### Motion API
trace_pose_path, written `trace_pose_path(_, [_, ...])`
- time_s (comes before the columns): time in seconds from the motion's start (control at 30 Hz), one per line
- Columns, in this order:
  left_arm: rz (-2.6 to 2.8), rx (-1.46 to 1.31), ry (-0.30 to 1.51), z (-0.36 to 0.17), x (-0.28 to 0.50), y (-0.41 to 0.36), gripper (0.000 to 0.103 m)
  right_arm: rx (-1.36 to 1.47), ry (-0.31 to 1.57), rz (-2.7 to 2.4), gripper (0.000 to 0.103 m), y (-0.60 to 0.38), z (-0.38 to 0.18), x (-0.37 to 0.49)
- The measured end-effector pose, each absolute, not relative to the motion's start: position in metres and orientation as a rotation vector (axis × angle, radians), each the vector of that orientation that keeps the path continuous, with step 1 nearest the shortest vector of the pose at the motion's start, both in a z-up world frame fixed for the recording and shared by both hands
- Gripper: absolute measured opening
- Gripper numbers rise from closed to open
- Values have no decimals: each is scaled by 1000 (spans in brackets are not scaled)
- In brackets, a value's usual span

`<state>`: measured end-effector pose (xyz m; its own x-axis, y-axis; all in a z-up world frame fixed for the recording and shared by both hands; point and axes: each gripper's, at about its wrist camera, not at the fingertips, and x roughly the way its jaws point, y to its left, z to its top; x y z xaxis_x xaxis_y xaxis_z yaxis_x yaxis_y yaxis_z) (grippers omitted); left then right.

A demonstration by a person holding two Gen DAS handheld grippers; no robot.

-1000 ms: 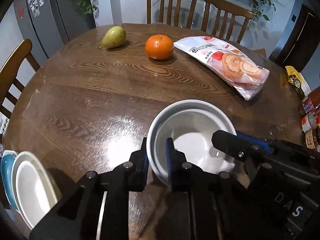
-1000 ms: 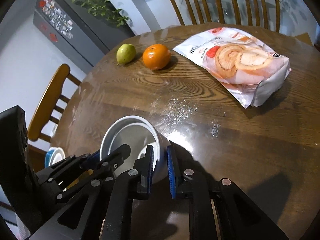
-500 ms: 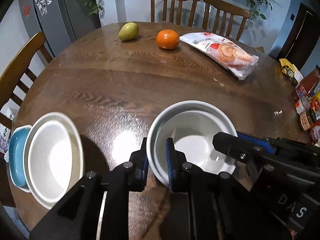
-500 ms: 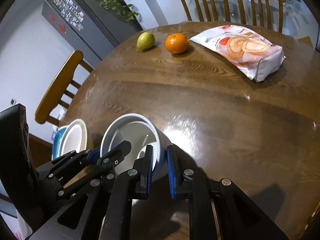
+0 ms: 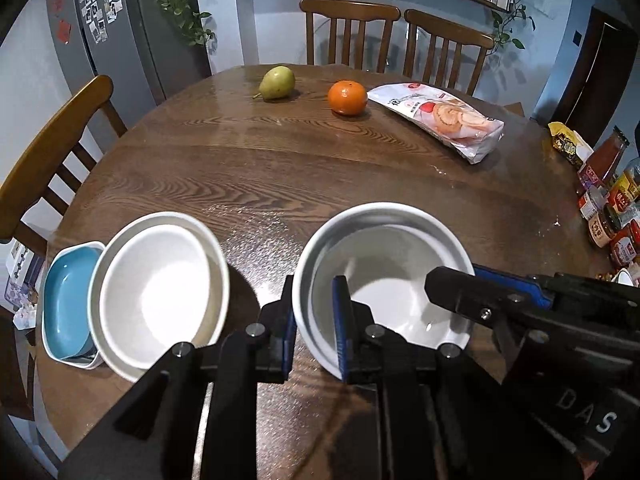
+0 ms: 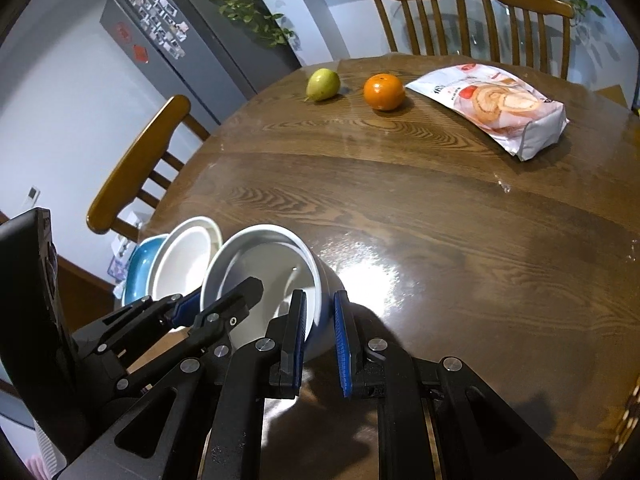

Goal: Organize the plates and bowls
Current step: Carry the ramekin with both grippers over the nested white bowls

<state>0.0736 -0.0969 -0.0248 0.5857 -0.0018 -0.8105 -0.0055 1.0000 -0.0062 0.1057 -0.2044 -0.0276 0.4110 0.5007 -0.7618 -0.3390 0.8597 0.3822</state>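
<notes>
Two grippers hold one white bowl point(image 5: 384, 280) above the near part of the table point(image 5: 280, 168): the left gripper point(image 5: 314, 320) is clamped narrow on its near-left rim, the right gripper point(image 6: 320, 320) likewise across its right wall. The bowl looks ceramic, so likely stiff, fairly heavy, slick-glazed and breakable; rim-pinching on opposite sides suits it. A white plate point(image 5: 160, 296) rests on a blue dish point(image 5: 66, 304) just to the left, probably the stacking spot. A pear point(image 5: 277, 82), orange point(image 5: 347, 97) and snack bag point(image 5: 440, 118) lie well apart. Jars point(image 5: 608, 216) crowd the right edge. Nothing obstructs.
</notes>
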Motion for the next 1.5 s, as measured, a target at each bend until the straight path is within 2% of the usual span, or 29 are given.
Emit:
trace_pose_path(0.8, [67, -25, 840, 13, 55, -32, 13, 125, 948, 604, 16, -134, 12, 89])
trace_pose_path(1.5, [89, -44, 878, 5, 64, 29, 13, 91, 981, 633, 16, -72, 7, 97])
